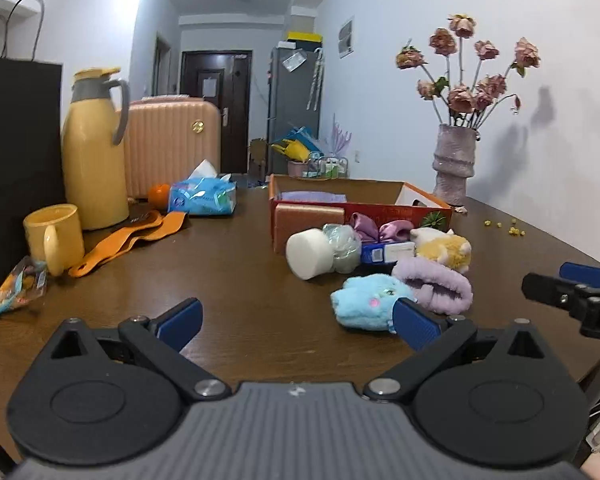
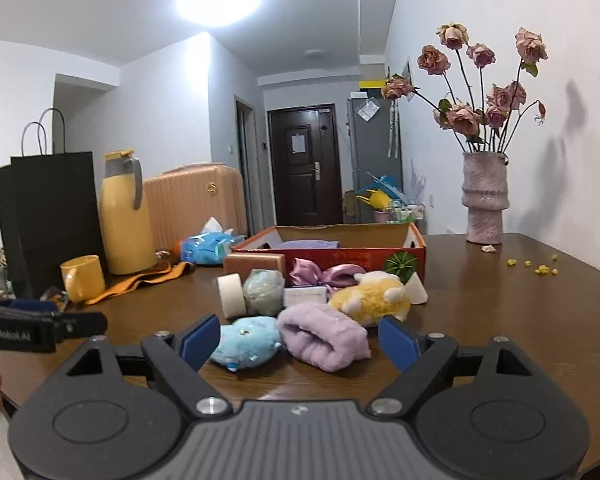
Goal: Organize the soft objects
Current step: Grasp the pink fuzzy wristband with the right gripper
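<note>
While the brown surface (image 1: 236, 264) carries clutter from edge to edge, the leftmost thing is a black paper bag (image 1: 18, 168), with a snack packet (image 1: 18, 292) lying at its foot. Just beside them stand a yellow mug (image 1: 56, 236) and a tall yellow thermos (image 1: 94, 148), and an orange strap (image 1: 132, 236) trails across the wood in front. Behind these sit a small orange fruit (image 1: 159, 195) and a blue tissue pack (image 1: 204, 196).

Nearer the camera, the left gripper (image 1: 296, 320) hangs released over bare wood, its jaws spread wide with nothing between them.

Right of centre, the soft objects crowd in front of an open orange box (image 1: 380, 204): a white foam roll (image 1: 310, 254), a pale mesh sponge (image 1: 342, 248), a purple satin bow (image 1: 376, 228), a small blue and white carton (image 1: 386, 251), a yellow plush (image 2: 374, 296), a lilac fluffy cloth (image 2: 324, 336) and a blue plush (image 2: 246, 338). The pile blocks the box's near wall.

The right gripper (image 2: 300, 342) is released too, its jaws spread apart around the blue plush and lilac cloth without pressing either.

Farthest right stands a vase of dried roses (image 2: 484, 196), with yellow crumbs (image 2: 540, 266) scattered near it.
</note>
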`<action>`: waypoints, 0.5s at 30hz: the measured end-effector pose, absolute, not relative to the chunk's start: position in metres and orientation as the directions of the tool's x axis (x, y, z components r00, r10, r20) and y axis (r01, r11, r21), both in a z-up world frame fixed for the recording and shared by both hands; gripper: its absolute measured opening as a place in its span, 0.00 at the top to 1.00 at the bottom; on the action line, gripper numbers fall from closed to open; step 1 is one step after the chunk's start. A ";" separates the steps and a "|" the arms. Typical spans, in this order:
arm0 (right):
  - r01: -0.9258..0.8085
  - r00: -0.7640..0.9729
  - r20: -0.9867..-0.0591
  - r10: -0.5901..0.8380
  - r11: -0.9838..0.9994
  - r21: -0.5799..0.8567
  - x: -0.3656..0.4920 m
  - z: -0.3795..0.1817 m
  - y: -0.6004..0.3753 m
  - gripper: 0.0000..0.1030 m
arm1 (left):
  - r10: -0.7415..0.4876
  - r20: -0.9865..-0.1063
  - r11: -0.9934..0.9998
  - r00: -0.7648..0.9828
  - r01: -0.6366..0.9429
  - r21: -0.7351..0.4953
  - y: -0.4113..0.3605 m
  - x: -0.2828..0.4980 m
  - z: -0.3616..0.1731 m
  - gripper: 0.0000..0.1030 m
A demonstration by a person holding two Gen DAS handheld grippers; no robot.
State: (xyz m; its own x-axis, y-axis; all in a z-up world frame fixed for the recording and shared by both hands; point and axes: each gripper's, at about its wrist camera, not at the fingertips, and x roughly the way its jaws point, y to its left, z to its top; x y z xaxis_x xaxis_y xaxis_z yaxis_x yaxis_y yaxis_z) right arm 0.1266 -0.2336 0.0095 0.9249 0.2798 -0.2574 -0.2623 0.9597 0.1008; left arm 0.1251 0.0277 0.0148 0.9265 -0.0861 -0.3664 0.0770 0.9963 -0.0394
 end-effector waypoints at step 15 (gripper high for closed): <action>-0.256 0.893 -0.347 0.286 0.958 0.130 0.180 -0.011 -0.228 0.22 | -0.131 -0.476 0.991 0.870 0.120 -0.053 0.005 0.190 -0.004 0.00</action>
State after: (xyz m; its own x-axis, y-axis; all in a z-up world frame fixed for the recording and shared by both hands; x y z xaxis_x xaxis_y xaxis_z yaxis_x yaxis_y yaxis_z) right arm 0.1805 -0.2282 -0.0111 0.8933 0.2861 -0.3468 -0.2564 0.9578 0.1296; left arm 0.1902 0.0050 -0.0044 0.8699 -0.1312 -0.4755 0.1203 0.9913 -0.0534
